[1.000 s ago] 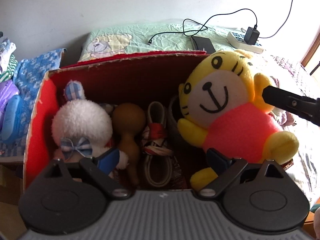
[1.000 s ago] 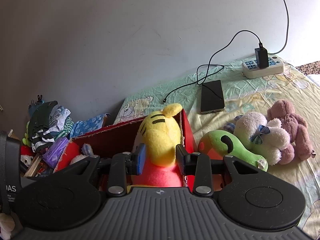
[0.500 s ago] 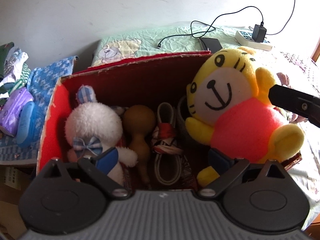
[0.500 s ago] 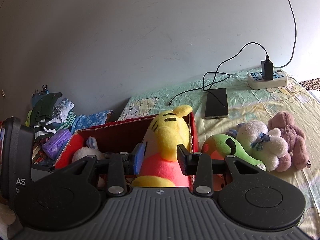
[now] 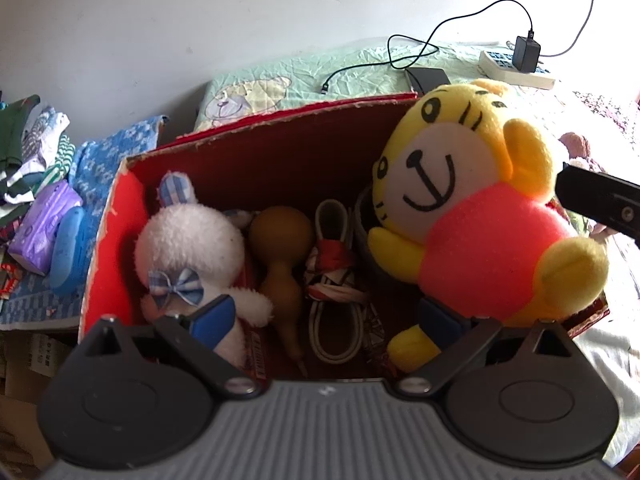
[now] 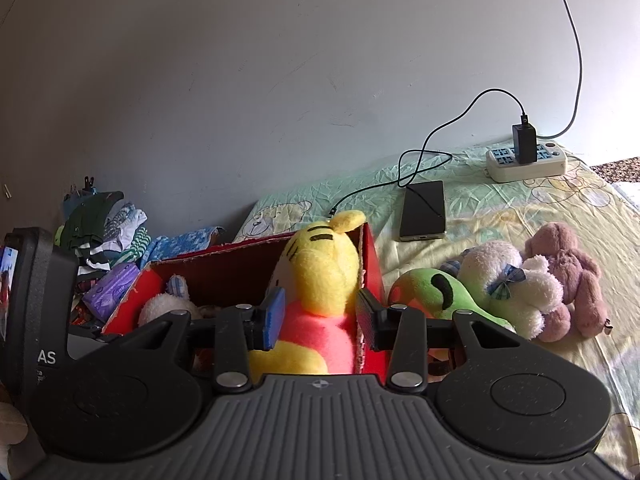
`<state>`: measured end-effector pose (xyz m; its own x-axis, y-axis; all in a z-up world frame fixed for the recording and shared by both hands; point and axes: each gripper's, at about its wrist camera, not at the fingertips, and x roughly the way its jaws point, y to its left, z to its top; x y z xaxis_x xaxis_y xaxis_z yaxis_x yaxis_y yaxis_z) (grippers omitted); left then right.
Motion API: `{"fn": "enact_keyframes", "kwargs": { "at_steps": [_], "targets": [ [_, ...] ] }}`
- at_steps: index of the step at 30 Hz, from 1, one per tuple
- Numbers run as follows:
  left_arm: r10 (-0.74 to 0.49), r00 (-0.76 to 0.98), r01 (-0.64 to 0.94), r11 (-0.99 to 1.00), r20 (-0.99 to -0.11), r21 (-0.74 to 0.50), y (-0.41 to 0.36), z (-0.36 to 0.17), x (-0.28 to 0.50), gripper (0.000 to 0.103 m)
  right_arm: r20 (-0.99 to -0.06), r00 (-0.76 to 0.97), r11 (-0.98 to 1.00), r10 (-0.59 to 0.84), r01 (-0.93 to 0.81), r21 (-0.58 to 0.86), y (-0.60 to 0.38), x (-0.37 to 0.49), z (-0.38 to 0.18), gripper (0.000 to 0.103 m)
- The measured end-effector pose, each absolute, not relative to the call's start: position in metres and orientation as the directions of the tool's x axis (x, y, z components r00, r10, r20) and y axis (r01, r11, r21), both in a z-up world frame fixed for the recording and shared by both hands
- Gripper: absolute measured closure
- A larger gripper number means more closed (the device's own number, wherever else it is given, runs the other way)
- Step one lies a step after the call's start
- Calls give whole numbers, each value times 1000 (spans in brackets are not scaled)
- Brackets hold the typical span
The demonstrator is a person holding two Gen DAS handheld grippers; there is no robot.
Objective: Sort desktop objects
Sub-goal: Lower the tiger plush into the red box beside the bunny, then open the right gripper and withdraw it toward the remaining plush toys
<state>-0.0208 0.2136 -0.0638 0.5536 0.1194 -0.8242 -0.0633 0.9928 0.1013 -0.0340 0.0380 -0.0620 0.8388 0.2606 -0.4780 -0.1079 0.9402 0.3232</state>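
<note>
A red cardboard box (image 5: 280, 128) holds a white bunny plush (image 5: 188, 240), a brown gourd (image 5: 280, 248) and a coiled cord (image 5: 336, 280). A yellow tiger plush (image 5: 472, 216) in a pink shirt sits upright at the box's right end. My right gripper (image 6: 320, 316) is closed around the tiger plush (image 6: 320, 272) just below its head, a pad on either side. One right finger (image 5: 596, 204) shows beside the plush's ear. My left gripper (image 5: 324, 316) hangs open over the box's near edge with nothing between its fingers.
To the right of the box (image 6: 224, 254), a green plush (image 6: 436, 288), a white plush (image 6: 504, 276) and a mauve plush (image 6: 568, 272) lie on the bedsheet. Further back are a phone (image 6: 424, 210) and a power strip (image 6: 524, 160) with cables. Folded clothes (image 6: 108, 224) are piled to the left.
Both cameras have drawn back and up from the box. The right fingers have spread slightly around the tiger plush, which stays at the box's right end.
</note>
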Motion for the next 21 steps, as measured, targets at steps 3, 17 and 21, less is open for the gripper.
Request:
{"fn": "enact_keyframes", "kwargs": {
  "at_steps": [3, 17, 21],
  "targets": [
    [145, 552, -85, 989, -821, 117, 210, -62, -19, 5, -473, 837, 935, 275, -119, 334, 30, -34, -62, 61],
    [299, 519, -232, 951, -800, 205, 190, -51, -24, 5, -474, 777, 889, 414, -234, 393, -4, -25, -64, 61],
    [333, 518, -273, 937, -788, 216, 183, -39, -27, 5, -471, 756, 869, 455, -263, 419, -22, -25, -65, 60]
  ]
}}
